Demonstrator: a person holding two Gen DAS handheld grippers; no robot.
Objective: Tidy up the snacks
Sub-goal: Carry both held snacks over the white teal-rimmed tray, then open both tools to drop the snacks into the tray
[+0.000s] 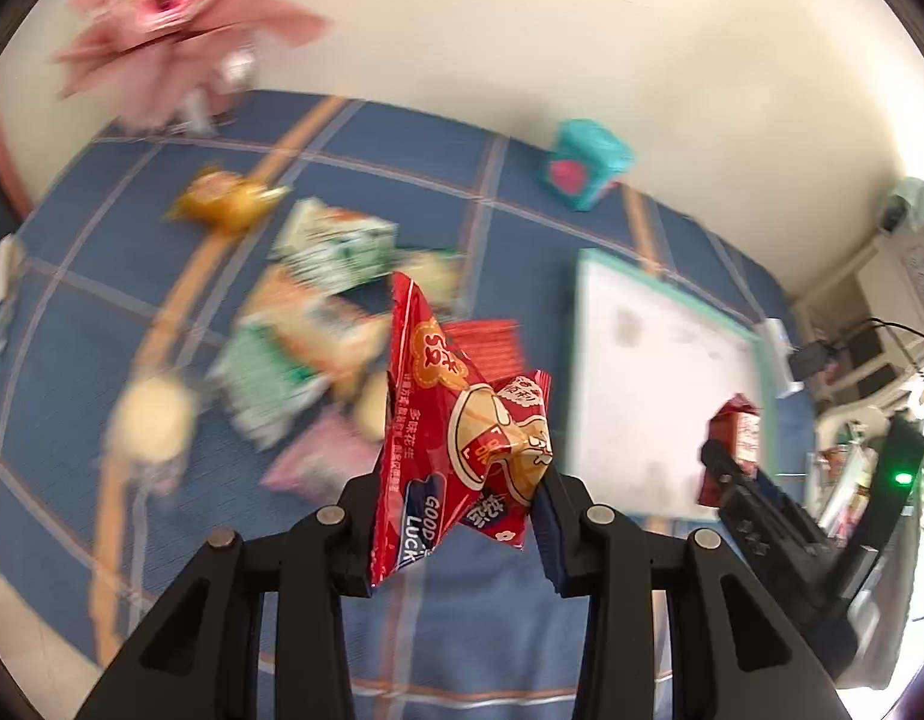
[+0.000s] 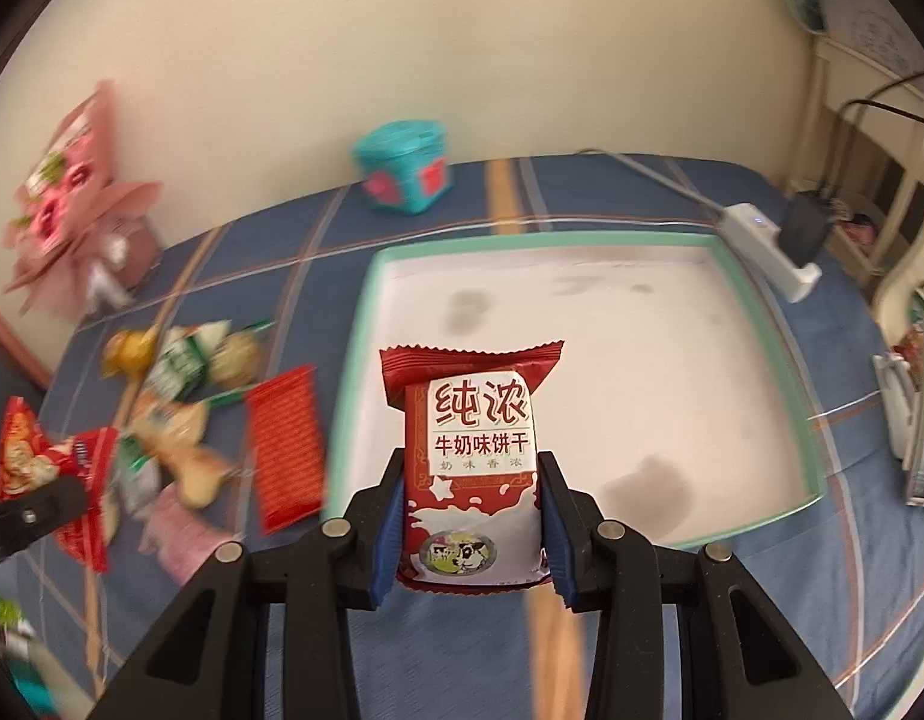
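Observation:
My left gripper (image 1: 462, 516) is shut on a crumpled red peanut snack packet (image 1: 456, 426) and holds it above the blue checked tablecloth; it also shows at the left of the right wrist view (image 2: 36, 450). My right gripper (image 2: 468, 516) is shut on a red and white milk biscuit packet (image 2: 471, 468), held upright at the near-left edge of the white tray with a green rim (image 2: 756, 312). The tray holds nothing else. The tray (image 1: 756, 348) and the right gripper with its packet (image 1: 735, 450) also show in the left wrist view.
A pile of loose snack packets (image 2: 180, 420) lies left of the tray, with a flat red packet (image 2: 285, 444) nearest it. A teal box (image 2: 405, 165) and a pink bouquet (image 2: 72, 192) stand by the wall. A white power strip (image 2: 768, 249) lies at the far right.

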